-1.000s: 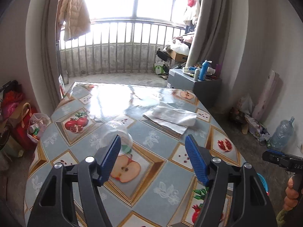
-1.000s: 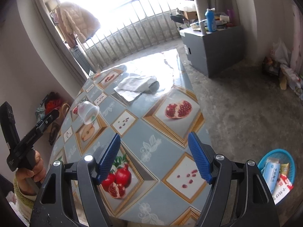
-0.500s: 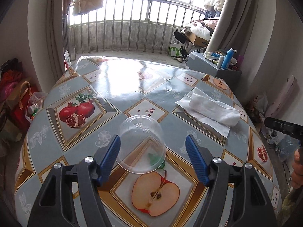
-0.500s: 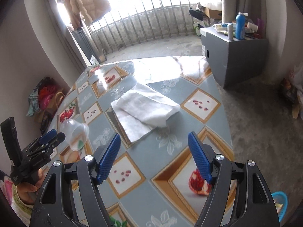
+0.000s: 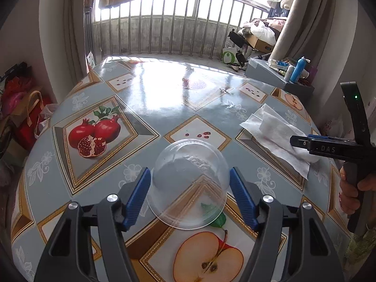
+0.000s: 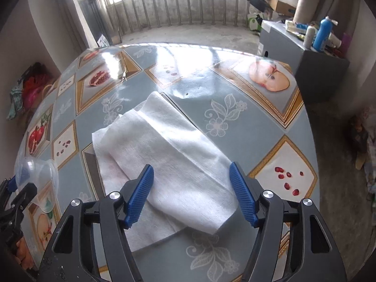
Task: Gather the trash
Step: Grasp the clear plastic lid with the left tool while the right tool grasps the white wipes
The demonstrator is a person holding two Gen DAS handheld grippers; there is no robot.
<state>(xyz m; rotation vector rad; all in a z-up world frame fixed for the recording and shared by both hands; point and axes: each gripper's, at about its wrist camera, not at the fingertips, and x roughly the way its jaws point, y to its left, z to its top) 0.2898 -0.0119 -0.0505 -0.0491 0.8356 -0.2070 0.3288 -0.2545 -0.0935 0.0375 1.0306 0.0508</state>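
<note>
A clear plastic cup lies tipped on the fruit-patterned tablecloth, its rim toward me. My left gripper straddles it. The blue pads sit close on either side with slim gaps, and the jaws are closing. A folded white paper towel lies flat on the table. My right gripper hovers just over its near half, jaws closing, pads clear of the paper. The left wrist view shows the towel at the right with the right gripper over it. The right wrist view shows the cup at the far left.
A grey cabinet with a blue bottle and other containers stands beyond the table's far right corner. Bags are piled on the floor to the left. A balcony railing runs behind the table.
Both grippers came forward and lower. The left one now has the cup between its pads. The right one swung from the table's edge to over the paper towel, and its jaws narrowed.
</note>
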